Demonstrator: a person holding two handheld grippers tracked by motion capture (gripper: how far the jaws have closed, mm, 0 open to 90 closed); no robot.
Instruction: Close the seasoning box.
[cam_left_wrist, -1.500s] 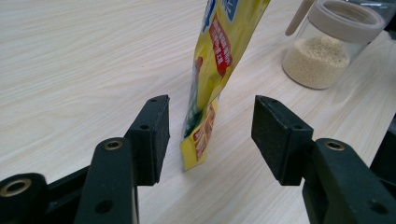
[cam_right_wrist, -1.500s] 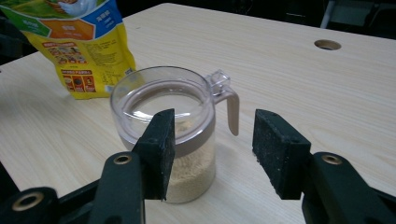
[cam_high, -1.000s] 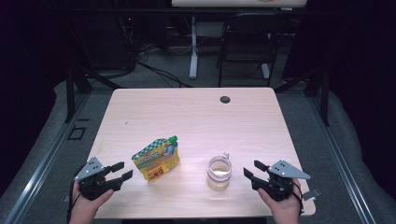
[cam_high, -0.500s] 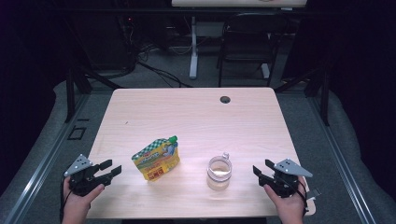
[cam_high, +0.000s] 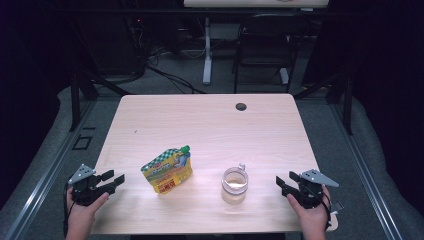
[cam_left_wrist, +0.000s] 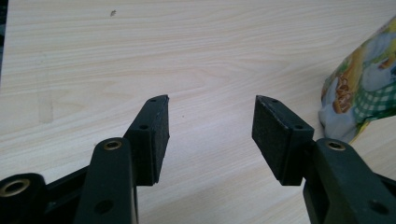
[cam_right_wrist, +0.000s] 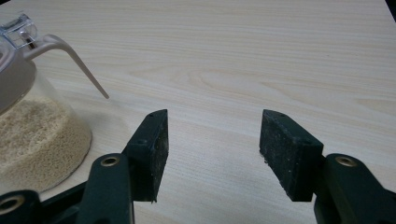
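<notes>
A yellow and green food pouch (cam_high: 167, 170) with a green cap lies on the wooden table (cam_high: 210, 125), left of centre; its edge (cam_left_wrist: 369, 88) shows at the right of the left gripper view. A clear jar (cam_high: 235, 184) holding beige grains (cam_right_wrist: 32, 135), with a flip lid, stands to its right. My left gripper (cam_high: 116, 180) (cam_left_wrist: 210, 121) hovers at the table's near left corner, open and empty, pointing toward the pouch. My right gripper (cam_high: 282, 181) (cam_right_wrist: 212, 135) is right of the jar, open; its jaws have just been opening, with nothing between them.
A dark round cable hole (cam_high: 241, 106) sits near the table's far edge. Beyond the table are a chair (cam_high: 262, 45), cables and a desk leg on the dark floor. Bare tabletop lies between each gripper and the two objects.
Both hands have drawn outward and sunk lower: the left gripper went left from the pouch, the right gripper went right from the jar. Pouch and jar have not moved.
</notes>
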